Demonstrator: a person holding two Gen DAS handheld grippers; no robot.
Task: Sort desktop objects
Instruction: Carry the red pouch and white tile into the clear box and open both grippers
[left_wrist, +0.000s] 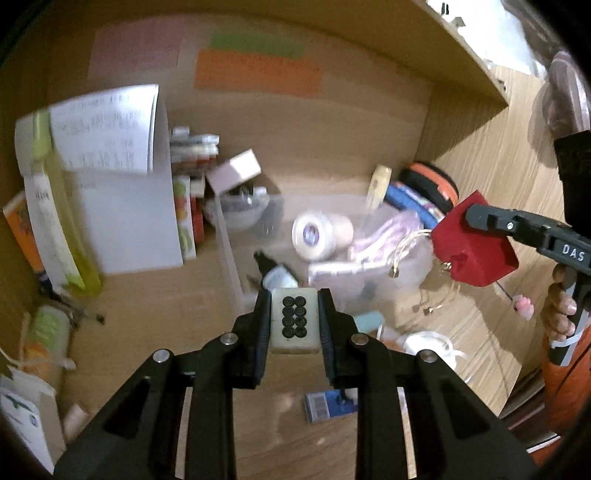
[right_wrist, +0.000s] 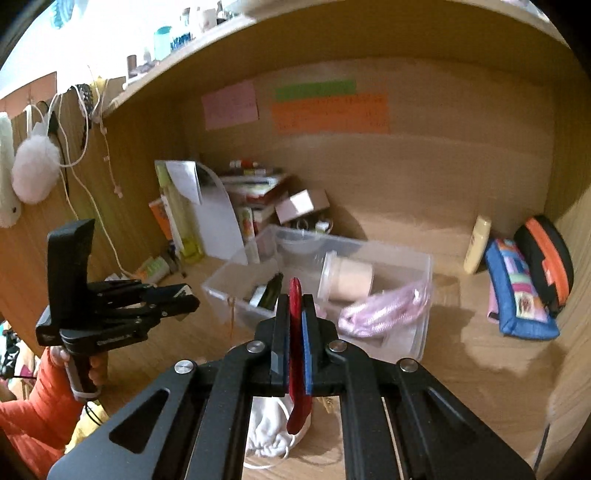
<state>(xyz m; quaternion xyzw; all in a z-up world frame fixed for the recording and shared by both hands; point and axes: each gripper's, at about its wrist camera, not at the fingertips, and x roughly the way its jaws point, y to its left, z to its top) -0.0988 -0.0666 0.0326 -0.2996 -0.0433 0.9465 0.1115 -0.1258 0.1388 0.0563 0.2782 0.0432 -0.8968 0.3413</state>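
My left gripper (left_wrist: 294, 295) is shut on a cream mahjong tile (left_wrist: 294, 322) with black circles, held above the near edge of a clear plastic bin (left_wrist: 236, 266). My right gripper (right_wrist: 295, 299) is shut on a red velvet jewellery holder (right_wrist: 296, 354), seen edge-on; in the left wrist view the red holder (left_wrist: 472, 251) hangs over the bin's right side with gold hoop earrings (left_wrist: 402, 251) dangling from it. The bin (right_wrist: 424, 266) holds a round cream jar (right_wrist: 347, 277), a pink cord bundle (right_wrist: 384, 310) and a dark bottle (right_wrist: 271, 291).
Books and papers (left_wrist: 122, 192) lean at the back left. A blue pouch (right_wrist: 517, 295), an orange-black case (right_wrist: 546, 258) and a cream tube (right_wrist: 478, 243) stand at the back right. A white drawstring bag (right_wrist: 269, 435) and a blue card (left_wrist: 328, 406) lie on the desk.
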